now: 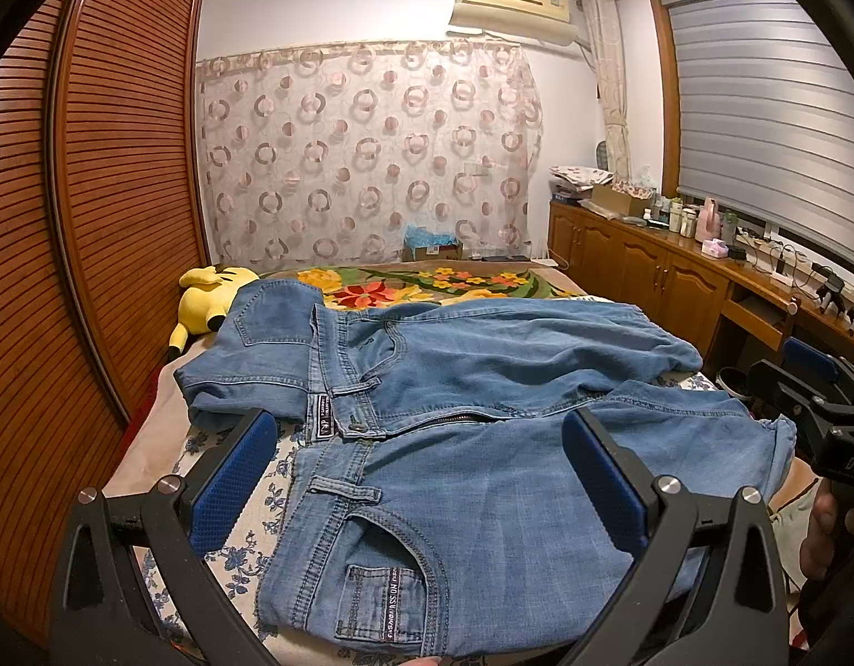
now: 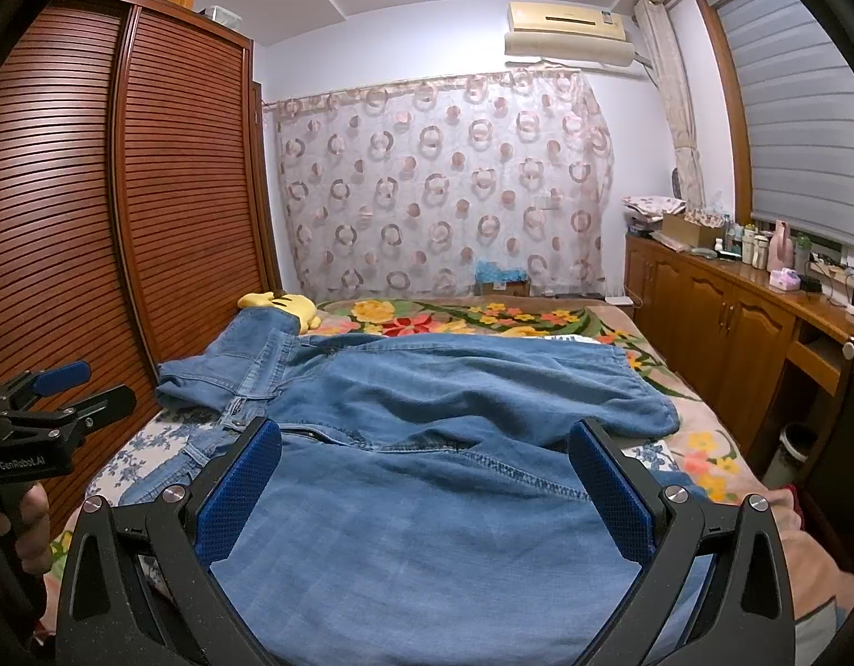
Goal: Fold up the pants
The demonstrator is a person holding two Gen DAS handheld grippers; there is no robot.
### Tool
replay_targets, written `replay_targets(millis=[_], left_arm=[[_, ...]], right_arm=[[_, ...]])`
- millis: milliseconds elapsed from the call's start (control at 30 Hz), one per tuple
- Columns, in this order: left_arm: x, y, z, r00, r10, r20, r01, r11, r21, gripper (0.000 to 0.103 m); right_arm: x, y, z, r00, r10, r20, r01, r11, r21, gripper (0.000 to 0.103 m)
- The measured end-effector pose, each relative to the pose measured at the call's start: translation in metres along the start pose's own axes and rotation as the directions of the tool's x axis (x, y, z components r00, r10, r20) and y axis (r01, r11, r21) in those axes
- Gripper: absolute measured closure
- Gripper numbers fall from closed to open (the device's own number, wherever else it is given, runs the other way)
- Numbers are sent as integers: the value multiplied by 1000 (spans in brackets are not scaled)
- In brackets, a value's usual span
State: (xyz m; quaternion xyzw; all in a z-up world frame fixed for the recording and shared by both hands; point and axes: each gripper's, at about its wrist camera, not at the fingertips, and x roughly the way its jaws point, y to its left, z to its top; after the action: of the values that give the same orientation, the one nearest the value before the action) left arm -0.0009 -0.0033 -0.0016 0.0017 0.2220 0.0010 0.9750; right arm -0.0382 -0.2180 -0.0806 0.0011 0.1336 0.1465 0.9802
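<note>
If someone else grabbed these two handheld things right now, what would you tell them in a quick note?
Left gripper: jaws open, holding nothing, over the waistband end of the jeans.
Right gripper: jaws open, holding nothing, over the leg part.
The jeans lie on the bed, zipper side up, legs apart and rumpled; the far corner of the waist is flipped over. A yellow plush lies beside the waist.
Done: no neat fold yet.
Left: smooth them, lay one leg on the other, then fold them shorter.

The pants (image 1: 454, 388) lie spread across the bed (image 1: 149, 444), a plush toy (image 1: 205, 299) behind their left end.
</note>
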Motion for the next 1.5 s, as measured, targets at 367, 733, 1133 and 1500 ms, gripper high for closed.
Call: replay_targets(millis=[367,733,1133,1500], left_arm=[[1,1,-2,1000,-1,1,1,1000,-1,0],[2,1,-2,1000,-4,2,4,1000,-1,0],[2,1,-2,1000,-2,2,2,1000,-3,0],[2,2,-2,1000,-3,3,3,1000,-4,0]], right_arm=[[0,0,0,1000,0,1,0,1000,0,0],[0,1,0,1000,-1,2,1,1000,-1,0],[1,1,0,1000,-2,3,2,1000,-4,0],[0,1,0,1000,-2,3,2,1000,-4,0]])
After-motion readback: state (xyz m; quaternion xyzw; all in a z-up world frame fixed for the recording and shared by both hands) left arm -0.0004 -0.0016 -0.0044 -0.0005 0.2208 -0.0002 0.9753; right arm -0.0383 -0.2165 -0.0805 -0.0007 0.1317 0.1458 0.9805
